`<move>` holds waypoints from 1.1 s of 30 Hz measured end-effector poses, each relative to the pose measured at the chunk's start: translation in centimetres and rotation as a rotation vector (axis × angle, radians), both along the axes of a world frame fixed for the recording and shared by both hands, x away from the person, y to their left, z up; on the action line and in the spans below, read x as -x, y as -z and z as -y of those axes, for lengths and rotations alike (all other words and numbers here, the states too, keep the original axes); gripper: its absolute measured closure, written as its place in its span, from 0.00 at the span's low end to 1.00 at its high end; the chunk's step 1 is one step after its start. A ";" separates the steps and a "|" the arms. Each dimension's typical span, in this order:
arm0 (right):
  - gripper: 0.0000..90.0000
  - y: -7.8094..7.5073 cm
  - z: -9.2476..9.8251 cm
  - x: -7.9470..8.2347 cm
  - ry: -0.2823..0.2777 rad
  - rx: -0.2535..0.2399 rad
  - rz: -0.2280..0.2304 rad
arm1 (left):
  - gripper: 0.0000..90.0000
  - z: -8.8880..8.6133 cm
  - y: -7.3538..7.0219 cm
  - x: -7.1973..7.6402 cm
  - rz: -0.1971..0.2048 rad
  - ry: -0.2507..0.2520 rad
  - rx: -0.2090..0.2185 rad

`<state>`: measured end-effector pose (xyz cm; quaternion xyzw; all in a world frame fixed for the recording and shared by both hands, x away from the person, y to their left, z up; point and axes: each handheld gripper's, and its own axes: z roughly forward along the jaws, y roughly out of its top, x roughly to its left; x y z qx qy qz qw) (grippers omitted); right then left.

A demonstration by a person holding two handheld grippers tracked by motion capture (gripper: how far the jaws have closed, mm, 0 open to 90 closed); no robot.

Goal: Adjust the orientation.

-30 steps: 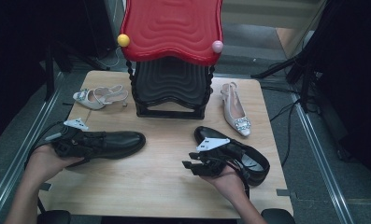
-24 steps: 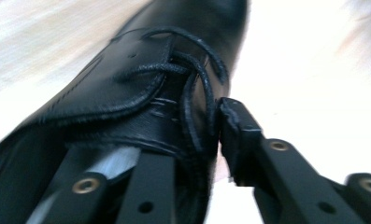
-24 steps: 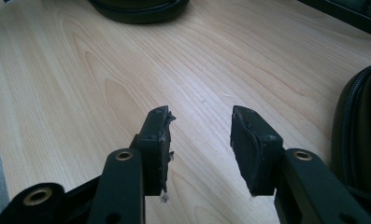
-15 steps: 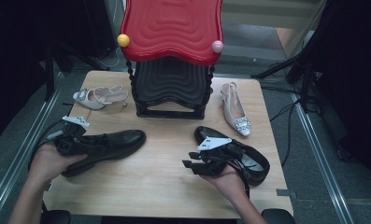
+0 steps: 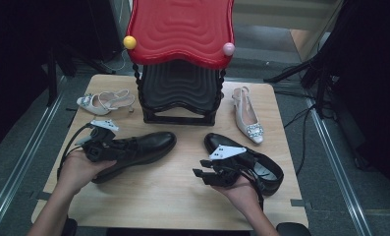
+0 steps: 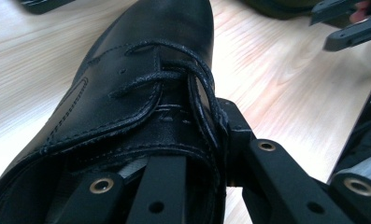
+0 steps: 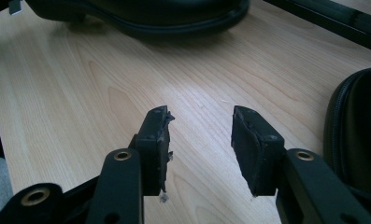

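My left gripper (image 5: 120, 150) is shut on a black lace-up shoe (image 5: 143, 146) at the table's left, toe pointing right. Its jaws have just been closing. In the left gripper view one jaw sits inside the shoe (image 6: 141, 70) and the other outside, so my left gripper (image 6: 199, 135) pinches the side wall by the laces. My right gripper (image 5: 201, 175) hovers open at the front right, beside the second black shoe (image 5: 264, 167). In the right gripper view, bare wood shows between the pads of my right gripper (image 7: 199, 126), and that shoe (image 7: 356, 130) lies to the right.
A rack with a red top (image 5: 180, 29) and a black tier (image 5: 180, 91) stands at the back of the wooden table (image 5: 182, 206). A white sandal (image 5: 104, 102) lies to its left, a beige slingback (image 5: 246, 118) to its right.
The left hand has carried the lace-up shoe to the right, toward the table's middle, and slightly up. The right hand has stayed where it was.
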<state>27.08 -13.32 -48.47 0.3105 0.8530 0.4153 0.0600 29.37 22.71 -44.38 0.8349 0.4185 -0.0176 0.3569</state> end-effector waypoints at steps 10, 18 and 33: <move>0.64 0.1 0.5 0.6 0.021 -0.009 -0.001 | 0.91 4.1 1.0 -0.9 -0.014 0.020 0.011; 0.63 0.3 0.4 0.9 0.031 -0.009 0.003 | 0.89 6.5 2.0 -1.2 -0.021 0.039 0.015; 0.64 0.3 0.2 0.8 0.038 -0.019 -0.006 | 0.55 6.4 1.7 -0.8 -0.070 0.092 -0.005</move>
